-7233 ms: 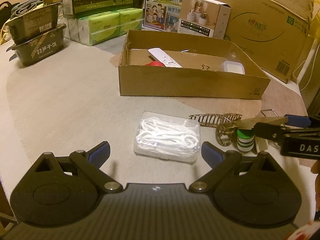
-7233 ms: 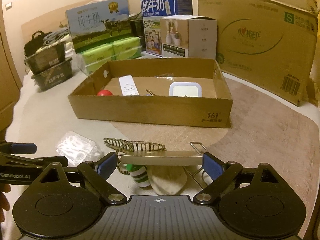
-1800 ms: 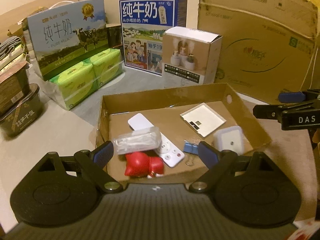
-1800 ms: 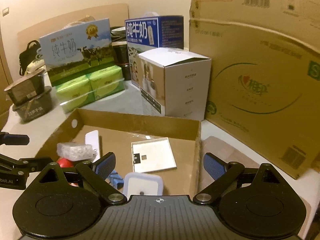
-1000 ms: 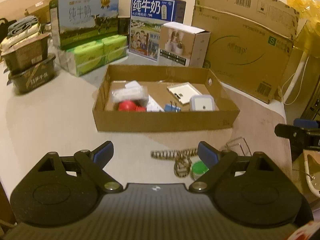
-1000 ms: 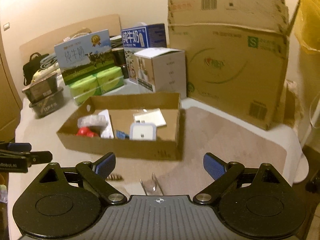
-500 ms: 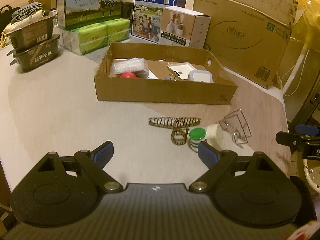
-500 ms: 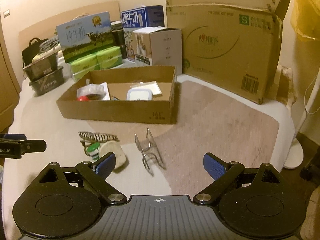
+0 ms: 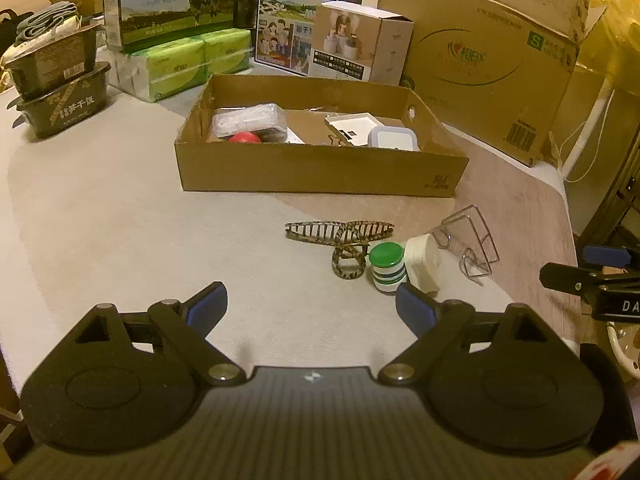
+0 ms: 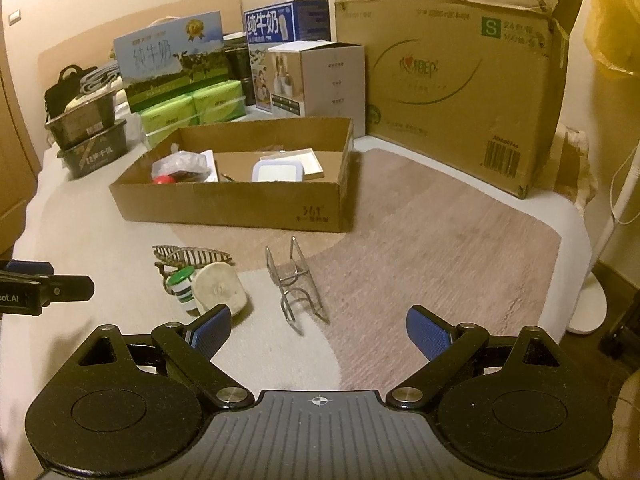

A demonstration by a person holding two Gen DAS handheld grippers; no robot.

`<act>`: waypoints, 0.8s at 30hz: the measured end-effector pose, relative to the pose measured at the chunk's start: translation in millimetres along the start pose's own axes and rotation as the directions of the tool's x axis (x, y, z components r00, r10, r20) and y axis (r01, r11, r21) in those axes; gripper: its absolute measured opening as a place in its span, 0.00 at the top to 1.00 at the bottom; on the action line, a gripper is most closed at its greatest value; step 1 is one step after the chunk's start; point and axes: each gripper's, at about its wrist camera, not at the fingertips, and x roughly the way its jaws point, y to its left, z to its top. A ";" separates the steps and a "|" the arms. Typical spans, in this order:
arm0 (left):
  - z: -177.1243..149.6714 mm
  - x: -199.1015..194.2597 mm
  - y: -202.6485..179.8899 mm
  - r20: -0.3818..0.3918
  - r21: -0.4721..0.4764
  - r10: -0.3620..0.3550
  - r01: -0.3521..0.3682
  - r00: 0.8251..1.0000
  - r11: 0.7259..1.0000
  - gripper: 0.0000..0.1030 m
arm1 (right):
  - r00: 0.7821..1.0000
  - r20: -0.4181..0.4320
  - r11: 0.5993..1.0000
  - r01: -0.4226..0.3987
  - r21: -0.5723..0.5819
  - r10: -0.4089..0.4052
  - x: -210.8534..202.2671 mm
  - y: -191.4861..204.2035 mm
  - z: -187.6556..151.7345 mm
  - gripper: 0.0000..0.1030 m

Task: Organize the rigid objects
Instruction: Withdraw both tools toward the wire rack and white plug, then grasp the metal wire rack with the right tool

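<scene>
Left wrist view: our left gripper [image 9: 311,307] hangs wide and empty over bare table, and just past it, left to right, we see a striped hair claw [image 9: 341,234], a green-capped bottle [image 9: 385,267], a white case [image 9: 422,263] and a wire rack [image 9: 468,240] — all outside the cardboard tray [image 9: 320,168]. Our right gripper [image 10: 318,331] gapes empty too — near that rack [image 10: 295,282].

A shallow cardboard box [image 9: 320,168] holds a clear plastic case [image 9: 250,120], a red toy [image 9: 244,138], a white card [image 9: 352,125] and a blue-rimmed container [image 9: 392,138]. Before it lie a striped hair claw [image 9: 340,232], a green-capped bottle [image 9: 386,266] (upright), a cream case [image 9: 422,262] and a wire rack [image 10: 294,284].
</scene>
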 end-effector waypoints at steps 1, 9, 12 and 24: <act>-0.3 1.1 -0.4 -0.001 0.001 -0.001 0.001 1.000 1.000 0.13 | 1.000 -0.001 1.000 -0.001 -0.002 0.001 1.2 0.4 -0.3 0.09; 3.4 18.3 -2.5 -0.007 0.014 -0.005 0.005 1.000 1.000 0.13 | 1.000 -0.025 0.999 -0.014 -0.028 0.014 26.8 -2.0 2.7 0.09; 5.3 27.8 -2.4 -0.015 0.013 -0.008 0.008 1.000 1.000 0.13 | 0.999 -0.034 0.999 -0.022 -0.040 0.021 39.8 -2.1 4.5 0.09; 13.8 55.0 -4.3 -0.026 0.015 -0.017 0.017 1.000 1.000 0.13 | 0.997 -0.072 1.000 0.018 -0.009 -0.019 87.1 -22.3 10.6 0.12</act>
